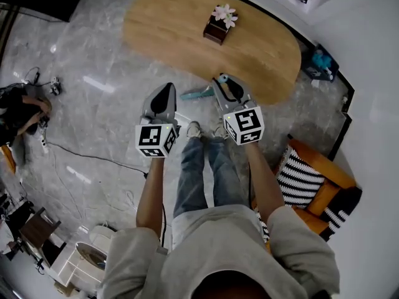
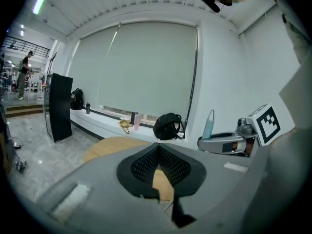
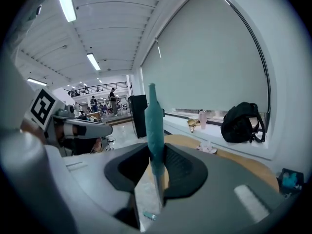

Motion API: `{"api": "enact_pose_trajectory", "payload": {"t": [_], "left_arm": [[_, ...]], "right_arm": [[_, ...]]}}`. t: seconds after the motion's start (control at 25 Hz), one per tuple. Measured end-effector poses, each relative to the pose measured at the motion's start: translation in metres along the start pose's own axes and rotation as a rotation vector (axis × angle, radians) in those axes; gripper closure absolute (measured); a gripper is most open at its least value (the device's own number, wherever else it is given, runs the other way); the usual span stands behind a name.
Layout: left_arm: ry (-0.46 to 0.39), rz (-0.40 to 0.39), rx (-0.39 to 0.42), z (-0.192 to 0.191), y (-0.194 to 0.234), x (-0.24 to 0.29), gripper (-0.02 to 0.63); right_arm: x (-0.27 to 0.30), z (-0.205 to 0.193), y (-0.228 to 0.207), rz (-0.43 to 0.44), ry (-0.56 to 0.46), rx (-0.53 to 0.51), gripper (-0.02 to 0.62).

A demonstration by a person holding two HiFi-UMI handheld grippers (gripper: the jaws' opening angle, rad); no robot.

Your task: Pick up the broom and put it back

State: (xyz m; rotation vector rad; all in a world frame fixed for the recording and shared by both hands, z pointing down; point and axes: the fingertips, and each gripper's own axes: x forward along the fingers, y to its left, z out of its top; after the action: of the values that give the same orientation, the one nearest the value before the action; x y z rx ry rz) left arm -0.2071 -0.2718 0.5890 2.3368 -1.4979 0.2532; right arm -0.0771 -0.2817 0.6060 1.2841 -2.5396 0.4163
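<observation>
The broom has a teal handle (image 3: 154, 126) that stands upright between the jaws of my right gripper (image 3: 156, 155), which is shut on it. In the head view the right gripper (image 1: 223, 85) is held over the floor near the table's edge, and a teal part of the broom (image 1: 198, 93) shows below and to its left. My left gripper (image 1: 166, 92) hangs beside it to the left, apart from the broom. Its jaws (image 2: 158, 149) meet at the tip with nothing between them. From the left gripper view the broom's teal tip (image 2: 209, 125) rises above the right gripper (image 2: 226, 143).
An oval wooden table (image 1: 262, 55) with a box of flowers (image 1: 219, 25) lies ahead. An orange chair with a striped cushion (image 1: 300, 178) is at my right. Cables (image 1: 81, 154) run over the marble floor at left. A black backpack (image 2: 168, 126) sits on the window sill.
</observation>
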Motion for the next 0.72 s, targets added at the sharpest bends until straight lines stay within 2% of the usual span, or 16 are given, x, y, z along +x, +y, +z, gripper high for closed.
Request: {"api": "enact_pose_trajectory", "payload": {"t": [0.36, 0.72], "left_arm": [[-0.077, 0.033, 0.011, 0.077, 0.005, -0.032, 0.606], [-0.153, 0.006, 0.033, 0.149, -0.014, -0.044, 0.606]], "right_arm": [[-0.023, 0.089, 0.032, 0.046, -0.087, 0.001, 0.500], [-0.047, 0.170, 0.058, 0.083, -0.153, -0.031, 0.500]]}}
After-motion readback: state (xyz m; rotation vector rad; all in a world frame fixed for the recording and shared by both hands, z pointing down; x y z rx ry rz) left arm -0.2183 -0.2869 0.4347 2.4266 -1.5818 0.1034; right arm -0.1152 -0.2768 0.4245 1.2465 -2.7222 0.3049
